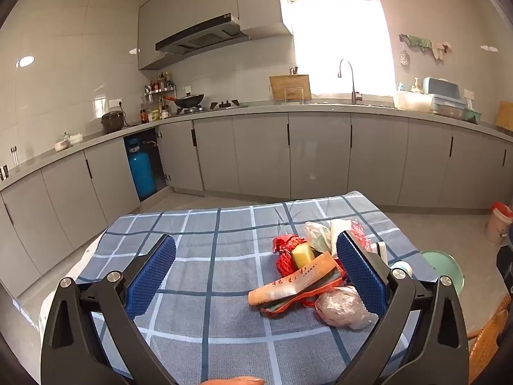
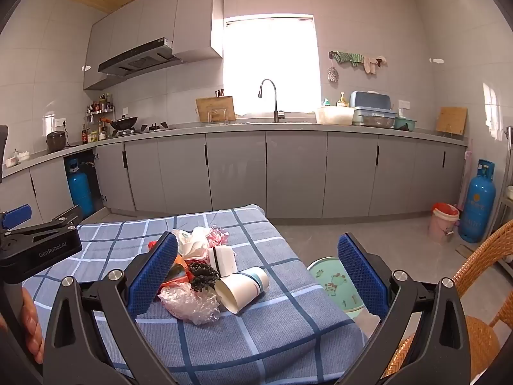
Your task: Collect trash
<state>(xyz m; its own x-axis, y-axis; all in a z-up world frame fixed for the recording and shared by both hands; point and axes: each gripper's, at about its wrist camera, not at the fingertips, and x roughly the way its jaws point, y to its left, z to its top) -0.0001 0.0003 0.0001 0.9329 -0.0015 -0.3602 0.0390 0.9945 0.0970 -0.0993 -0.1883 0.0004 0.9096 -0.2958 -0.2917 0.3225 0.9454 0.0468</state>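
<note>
Trash pile on the checked counter, nothing grasped.
The trash is heaped near the counter's right edge; left hand-held gripper and right hand-held gripper are held released above it.

Each tool has black arms with silver screws. Its fingers carry blue, dimpled pads. White "GenRobot.AI" lettering marks the left tool.
</note>
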